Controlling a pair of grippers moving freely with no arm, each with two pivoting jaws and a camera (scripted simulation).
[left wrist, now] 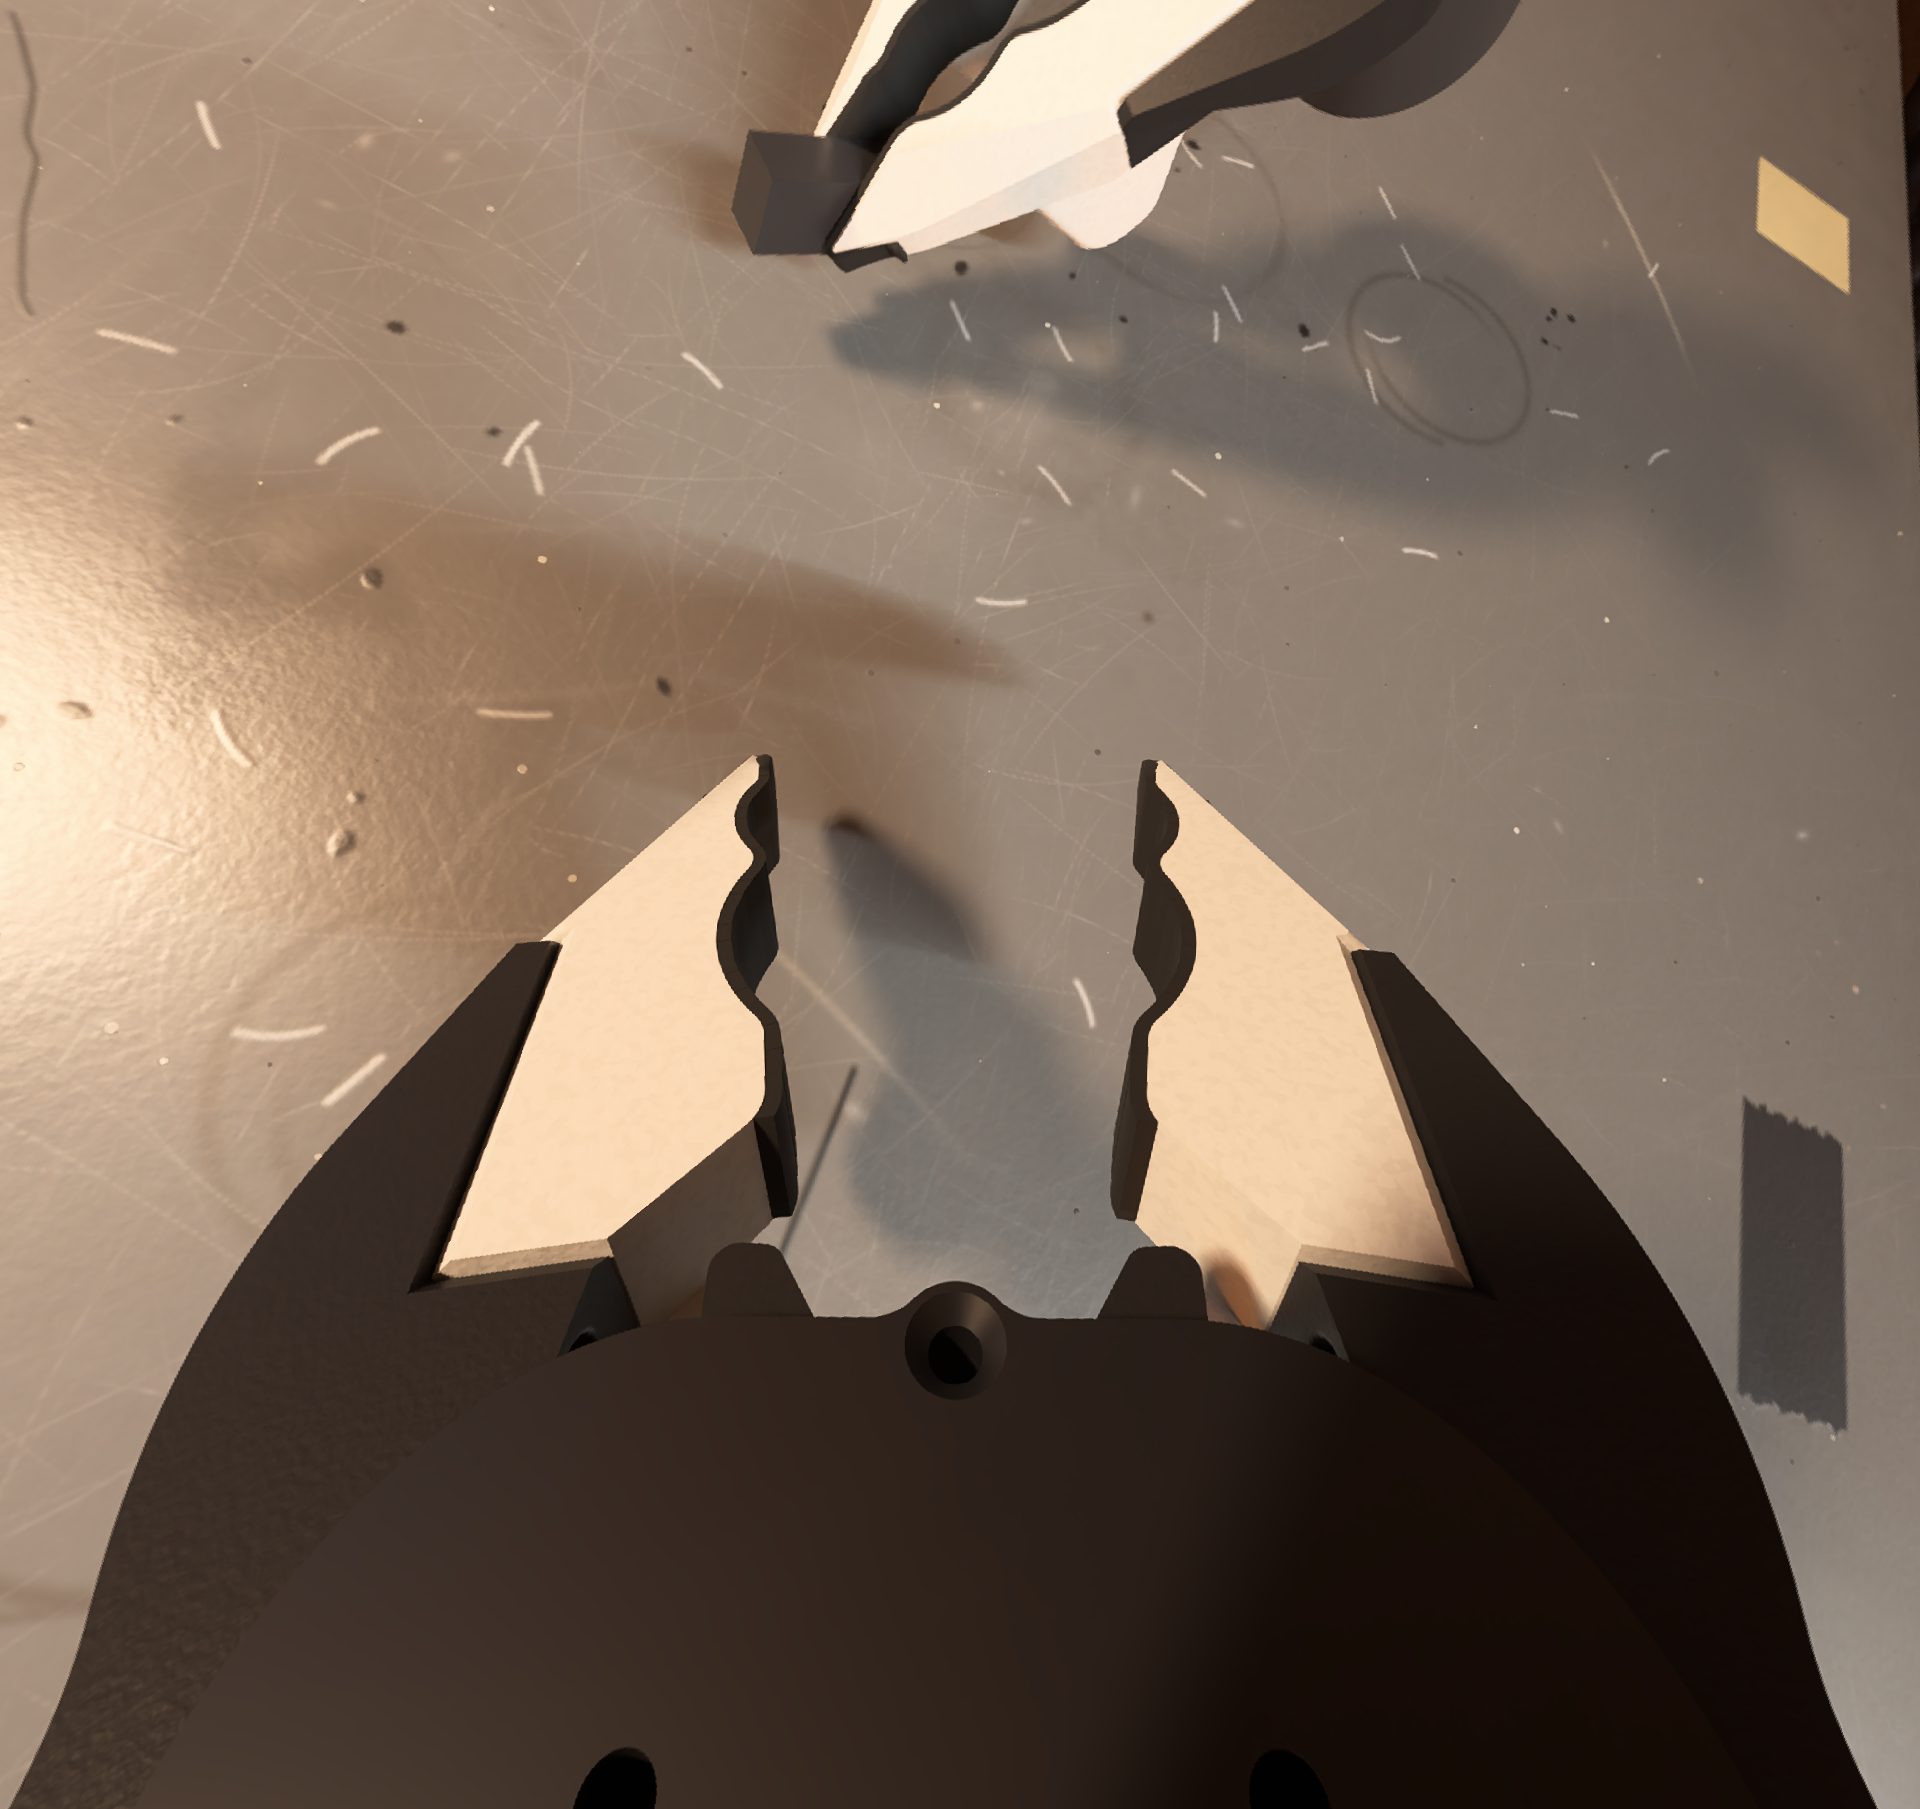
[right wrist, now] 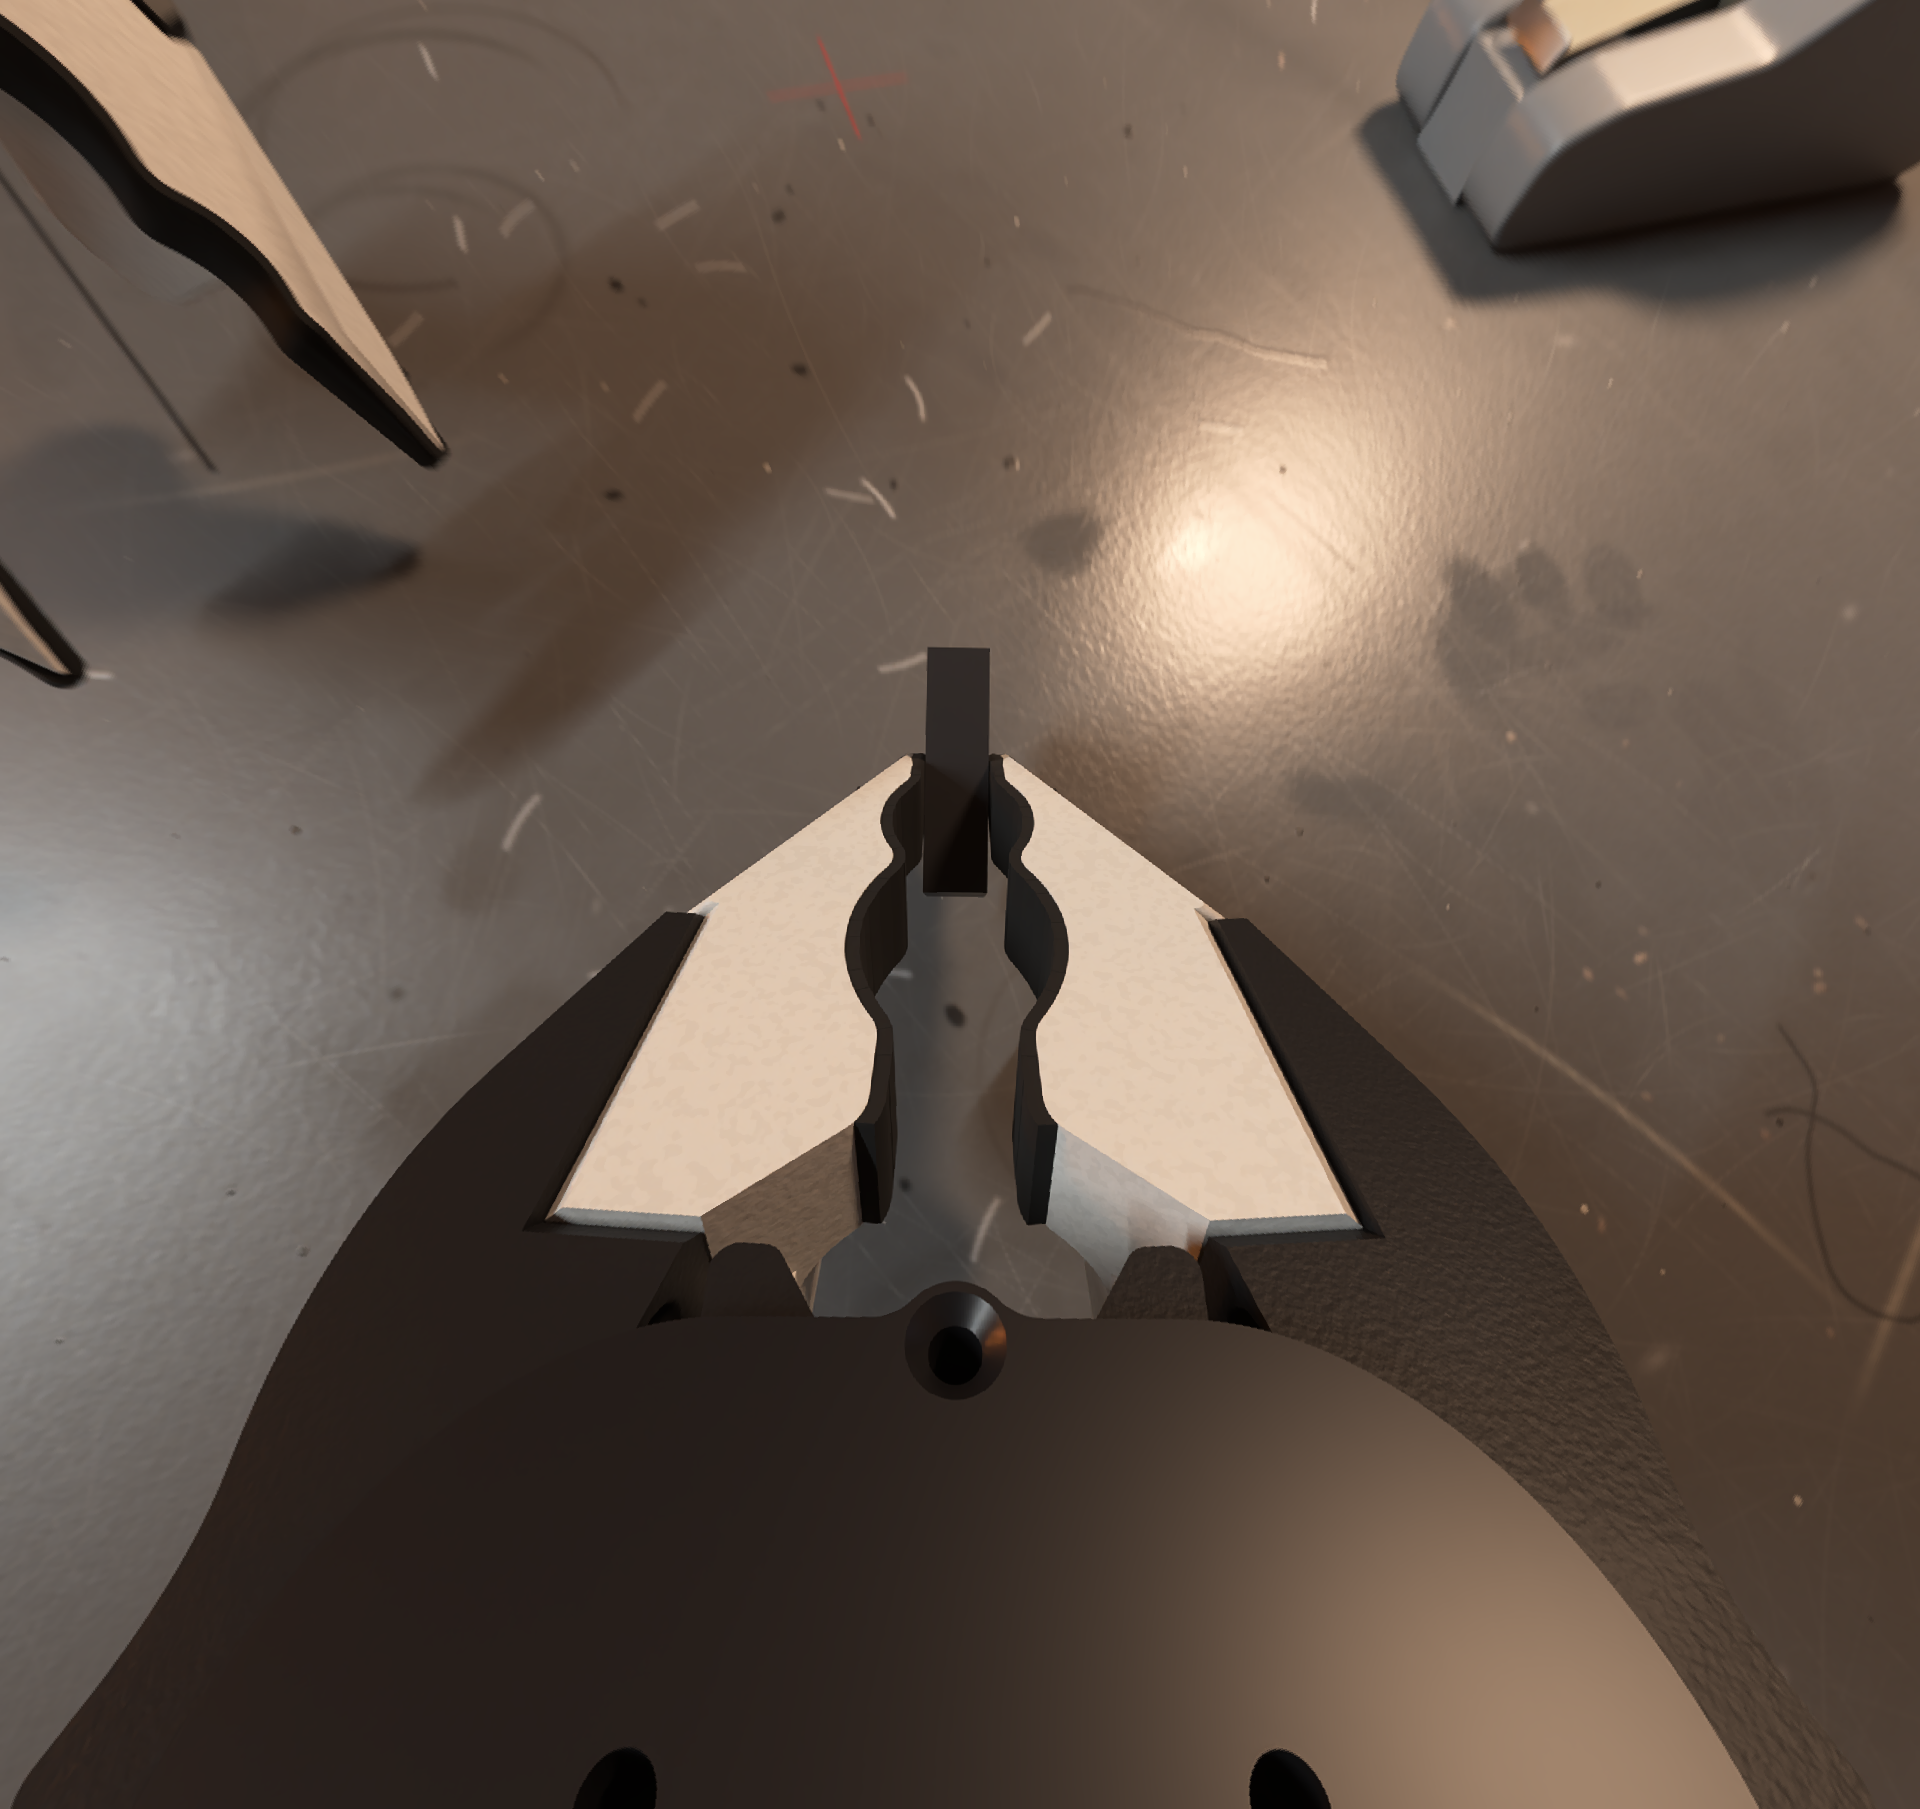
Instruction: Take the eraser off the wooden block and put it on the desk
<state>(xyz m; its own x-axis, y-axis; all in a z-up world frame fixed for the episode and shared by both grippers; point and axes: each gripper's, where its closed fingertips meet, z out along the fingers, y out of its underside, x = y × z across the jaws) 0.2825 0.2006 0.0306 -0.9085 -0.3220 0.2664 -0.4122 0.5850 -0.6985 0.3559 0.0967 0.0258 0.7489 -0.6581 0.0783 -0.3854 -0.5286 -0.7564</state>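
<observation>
Right tongs are closed down on the eraser, a small dark rectangular bar pinched between the two fingertips, its far end sticking out past them and its near end lying back in the first notch of the jaws. The right wrist view looks along the bar, so only its narrow top face reads; the left wrist view gives the side-on shape, showing the eraser as a dark chunky block at the tip of the right tongs, low over the grey scratched worktop. Whether the eraser touches the worktop is uncertain: a soft shadow sits close around it, but no contact line is clear from either view. Left tongs stand wide apart with nothing between the fingers, held above bare worktop near the right tongs but apart from them. The right wrist view alone shows a grey tape dispenser at upper right, a faint red cross mark on the worktop ahead, and one finger of the left tongs entering from the upper left. The left wrist view alone shows a pale tan patch at the right edge and a dark grey strip of tape lower right.
</observation>
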